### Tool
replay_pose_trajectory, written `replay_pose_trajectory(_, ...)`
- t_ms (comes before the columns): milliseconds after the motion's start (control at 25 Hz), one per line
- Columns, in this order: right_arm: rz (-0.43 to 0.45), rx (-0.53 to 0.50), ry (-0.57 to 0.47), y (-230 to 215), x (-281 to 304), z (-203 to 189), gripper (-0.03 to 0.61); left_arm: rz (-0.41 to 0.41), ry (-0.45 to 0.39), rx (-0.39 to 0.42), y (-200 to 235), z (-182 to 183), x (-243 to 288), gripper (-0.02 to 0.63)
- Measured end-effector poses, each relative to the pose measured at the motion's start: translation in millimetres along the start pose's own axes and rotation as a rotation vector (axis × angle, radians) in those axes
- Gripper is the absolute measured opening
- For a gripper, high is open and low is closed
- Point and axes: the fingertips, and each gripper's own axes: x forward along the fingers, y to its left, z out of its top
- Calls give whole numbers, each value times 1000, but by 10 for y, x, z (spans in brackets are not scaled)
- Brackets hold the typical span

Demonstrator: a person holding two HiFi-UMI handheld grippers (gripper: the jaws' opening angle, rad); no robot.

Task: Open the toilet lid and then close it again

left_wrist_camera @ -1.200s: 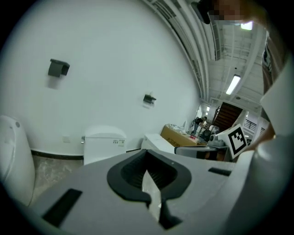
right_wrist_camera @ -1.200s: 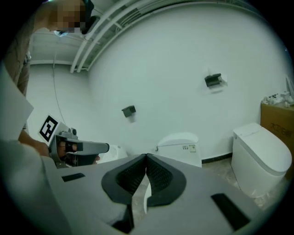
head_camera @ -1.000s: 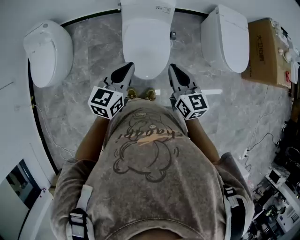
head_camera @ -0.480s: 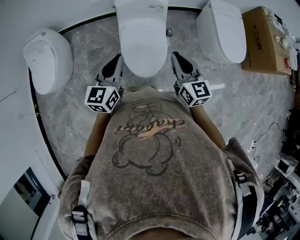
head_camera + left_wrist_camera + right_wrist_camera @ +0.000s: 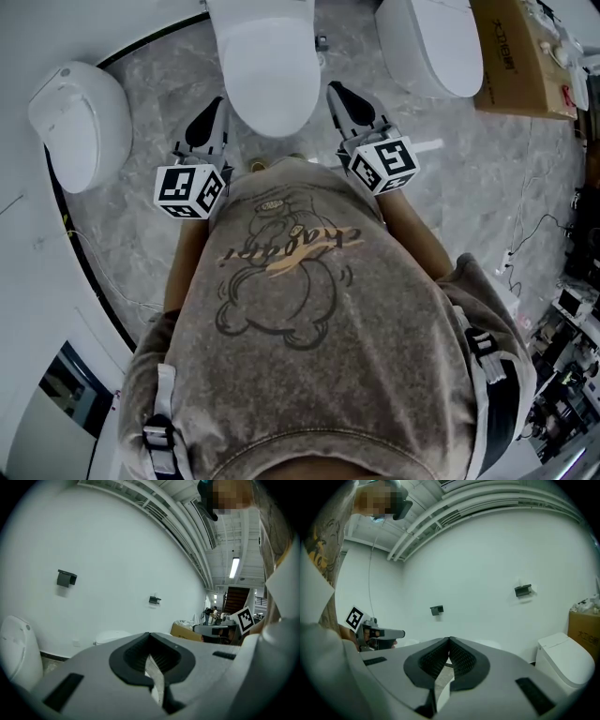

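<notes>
**Grippers draw level with the bowl, lid down**

In the head view a spare toilet [image 5: 77, 122] sits at ten o'clock, well apart from the work. Next comes the left gripper [image 5: 212, 111]. Over the last second it has moved from in front of the bowl's front edge to just beside its left flank. Its own view shows the left gripper [image 5: 150, 635] with the tips pressed together and nothing between them, only wall and floor beyond.

The toilet lid [image 5: 269, 75] lies at twelve o'clock, flat down on the middle toilet, and neither tool touches it. The toilet has slid up the view as the person stepped in closer.

The right gripper [image 5: 337, 94] has advanced the same way and stands just beside the bowl's right flank. In its own view the right gripper [image 5: 449, 639] is likewise closed at the tips and holds nothing. Another toilet [image 5: 433, 47] sits at one o'clock, with a cardboard box [image 5: 517, 56] at two o'clock.

The approach looks finished. Since the lid is down and nothing grips it, the lift probably comes next, from under the lid's front edge.
</notes>
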Motion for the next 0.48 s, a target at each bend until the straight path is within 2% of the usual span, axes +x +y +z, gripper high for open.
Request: replay_pose_trajectory(480,45,-8,23,46,-36,-31,26,5,17,-25,-82,-95,-91,8)
